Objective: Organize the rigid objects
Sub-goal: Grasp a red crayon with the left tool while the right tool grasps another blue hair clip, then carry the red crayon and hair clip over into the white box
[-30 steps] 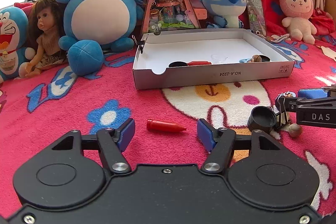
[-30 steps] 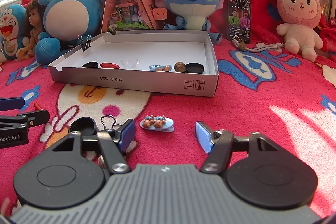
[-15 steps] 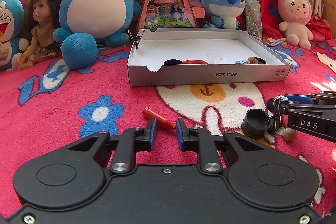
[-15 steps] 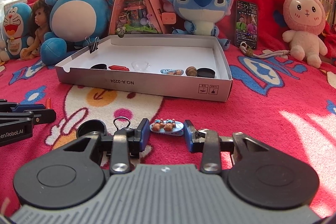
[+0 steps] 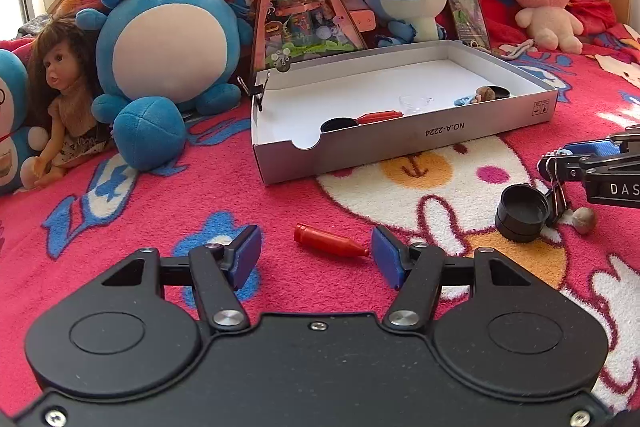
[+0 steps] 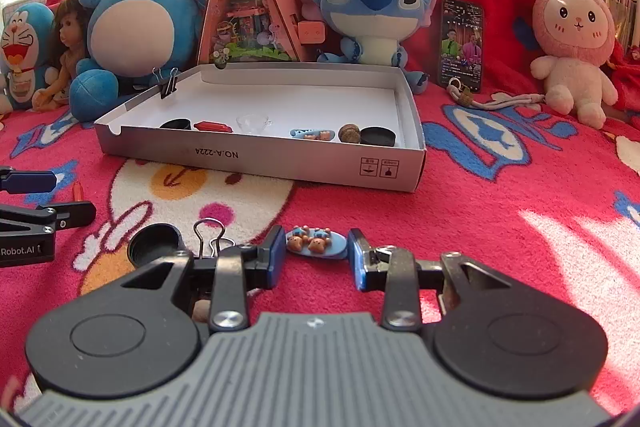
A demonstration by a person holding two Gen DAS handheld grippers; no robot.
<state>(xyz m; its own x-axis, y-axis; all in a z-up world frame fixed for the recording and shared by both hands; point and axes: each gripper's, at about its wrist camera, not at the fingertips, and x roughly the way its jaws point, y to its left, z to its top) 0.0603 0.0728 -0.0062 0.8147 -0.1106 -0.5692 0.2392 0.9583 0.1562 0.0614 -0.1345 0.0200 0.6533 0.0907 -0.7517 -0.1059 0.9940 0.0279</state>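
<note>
A red bullet-shaped piece [image 5: 330,246] lies on the red blanket between the blue pads of my open left gripper [image 5: 316,261], untouched. A blue oval clip with two small bears [image 6: 316,245] lies between the pads of my right gripper [image 6: 316,259]; the jaws stand close on both sides of it, contact unclear. A shallow white box [image 5: 472,137] [image 6: 260,163] holds several small pieces. A black round cap [image 5: 520,213] [image 6: 154,249], a binder clip [image 6: 210,237] and a brown nut [image 5: 583,219] lie near the right gripper.
Plush toys, a doll [image 5: 56,95], a triangular display house [image 6: 246,7] and a phone [image 6: 460,45] stand behind the box. A binder clip [image 6: 168,83] grips the box's left rim. The left gripper shows at the left edge of the right wrist view [image 6: 36,219].
The left jaws closed around the red piece half a second ago and have opened wide again; the piece lies on the blanket. The right jaws narrowed around the bear clip.
</note>
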